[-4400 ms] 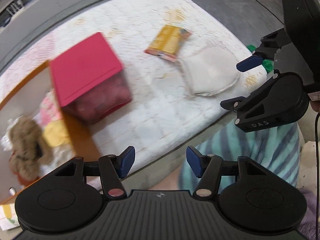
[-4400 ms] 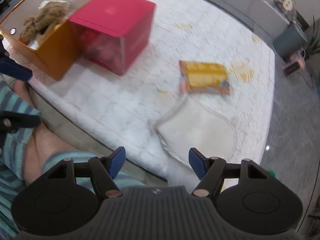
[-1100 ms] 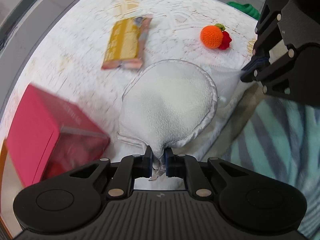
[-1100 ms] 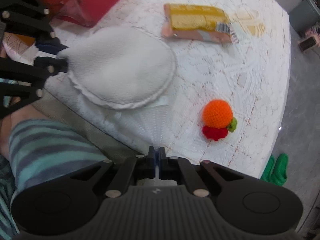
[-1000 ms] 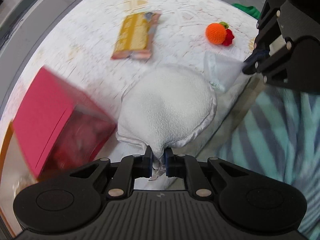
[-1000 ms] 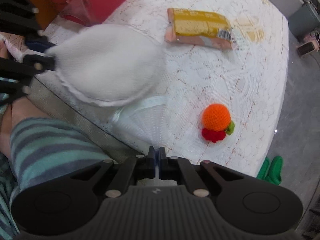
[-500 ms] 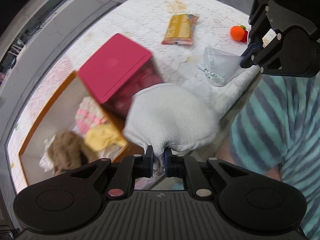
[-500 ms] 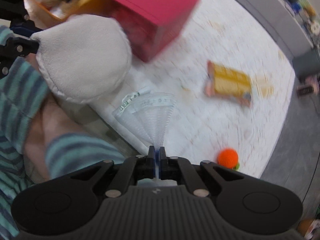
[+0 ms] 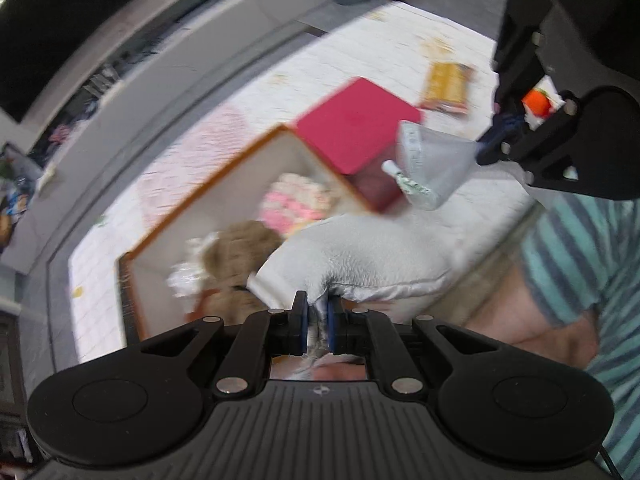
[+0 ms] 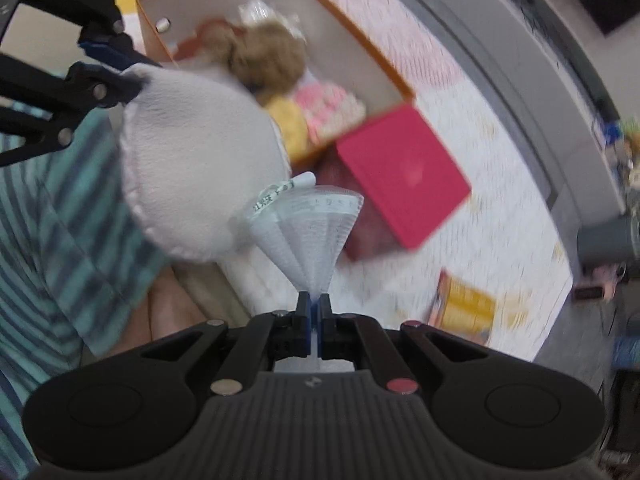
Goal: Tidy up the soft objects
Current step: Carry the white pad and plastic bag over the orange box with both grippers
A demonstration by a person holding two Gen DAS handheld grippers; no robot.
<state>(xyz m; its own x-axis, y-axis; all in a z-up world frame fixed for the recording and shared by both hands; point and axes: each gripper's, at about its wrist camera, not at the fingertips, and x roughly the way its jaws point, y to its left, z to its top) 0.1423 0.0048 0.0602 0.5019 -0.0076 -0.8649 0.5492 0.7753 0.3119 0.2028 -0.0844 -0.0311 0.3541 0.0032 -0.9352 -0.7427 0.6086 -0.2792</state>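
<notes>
My left gripper is shut on the edge of a round white plush cushion, held in the air by the near edge of the orange box. The cushion also shows in the right wrist view. My right gripper is shut on a clear plastic bag, which fans out above the fingers; the bag shows in the left wrist view. The orange box holds a brown plush toy, a yellow soft item and a pink-and-white soft item.
A red box stands against the orange box on the white lace tablecloth. A yellow snack packet and an orange crocheted ball lie farther off. The person's striped sleeve is at the right.
Both grippers have lifted and swung toward the orange box, carrying the cushion and the plastic bag with them. The cushion now hangs beside the box's near edge.
</notes>
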